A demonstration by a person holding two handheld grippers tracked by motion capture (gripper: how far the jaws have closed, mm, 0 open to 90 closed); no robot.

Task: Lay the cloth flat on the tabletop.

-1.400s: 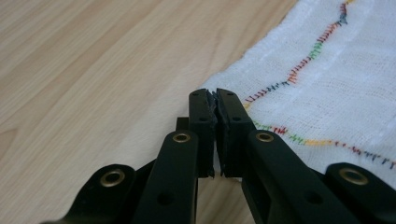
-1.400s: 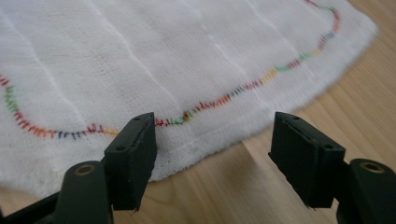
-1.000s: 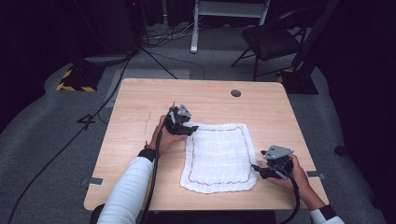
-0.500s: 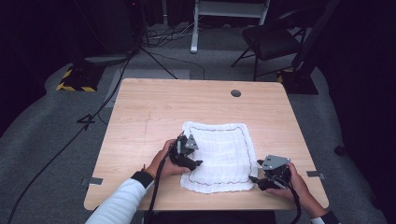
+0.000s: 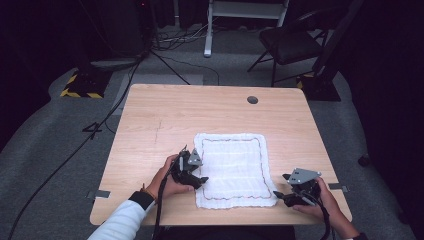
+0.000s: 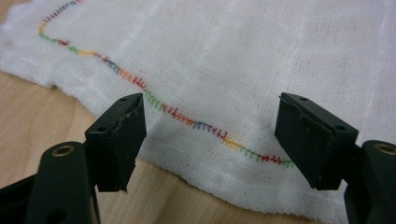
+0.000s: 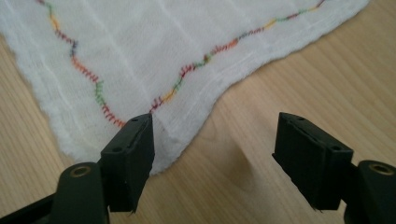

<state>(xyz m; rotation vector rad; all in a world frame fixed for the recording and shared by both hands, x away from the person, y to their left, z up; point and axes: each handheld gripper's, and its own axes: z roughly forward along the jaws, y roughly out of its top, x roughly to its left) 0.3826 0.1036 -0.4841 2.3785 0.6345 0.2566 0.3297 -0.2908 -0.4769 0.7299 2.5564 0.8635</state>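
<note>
Wide open run across the far half of the pale wooden table (image 5: 165, 115), nothing standing there but a small dark round grommet hole (image 5: 252, 100) set flush near the back edge. The flat white gauze cloth with multicoloured stitched border (image 5: 235, 167) lies low and blocks no pass above it. The left gripper (image 5: 196, 176) sits at the cloth's left edge, jaws spread, just been opening; the right gripper (image 5: 283, 191) sits off the near right corner, jaws apart over bare wood. Bare strips flank both sides.
</note>
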